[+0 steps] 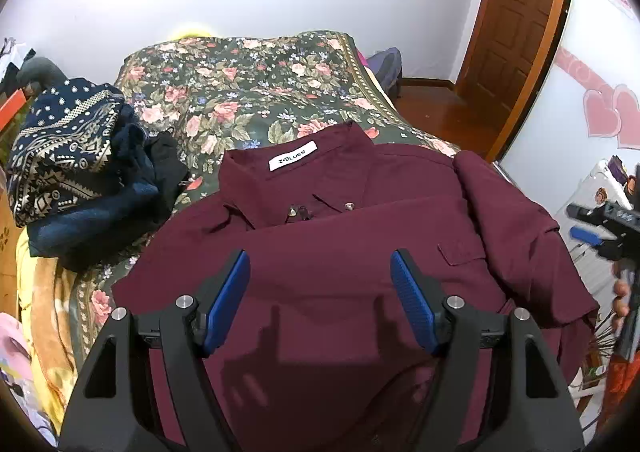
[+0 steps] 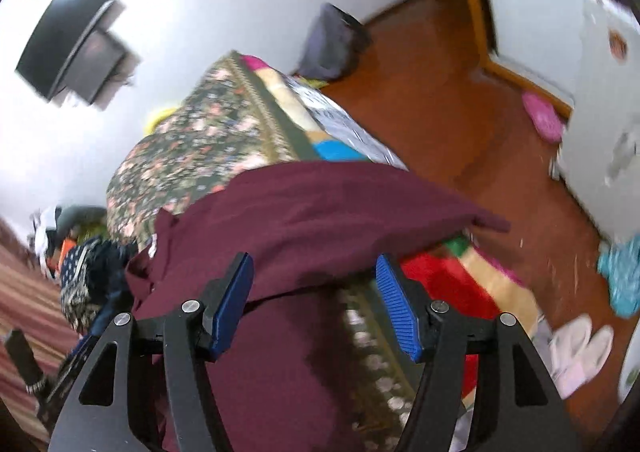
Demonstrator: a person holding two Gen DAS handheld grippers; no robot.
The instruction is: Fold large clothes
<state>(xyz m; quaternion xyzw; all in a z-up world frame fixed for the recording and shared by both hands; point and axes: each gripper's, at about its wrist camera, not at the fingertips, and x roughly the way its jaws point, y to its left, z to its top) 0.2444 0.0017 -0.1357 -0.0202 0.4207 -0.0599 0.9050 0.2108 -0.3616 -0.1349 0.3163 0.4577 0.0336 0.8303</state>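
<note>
A maroon button-up shirt [image 1: 340,244] lies front up on the floral bedspread [image 1: 240,92], collar away from me, its right sleeve folded in over the body. My left gripper [image 1: 320,264] is open and empty, hovering above the shirt's chest. My right gripper [image 2: 314,266] is open and empty, tilted, over the shirt's right edge [image 2: 320,204] at the bed's side; it also shows at the far right of the left wrist view [image 1: 592,224].
A pile of dark patterned clothes [image 1: 68,156] sits on the bed's left side. The bed's right edge drops to a wooden floor [image 2: 460,112] with slippers [image 2: 576,352] and a pink item [image 2: 544,120]. A door [image 1: 516,20] stands behind.
</note>
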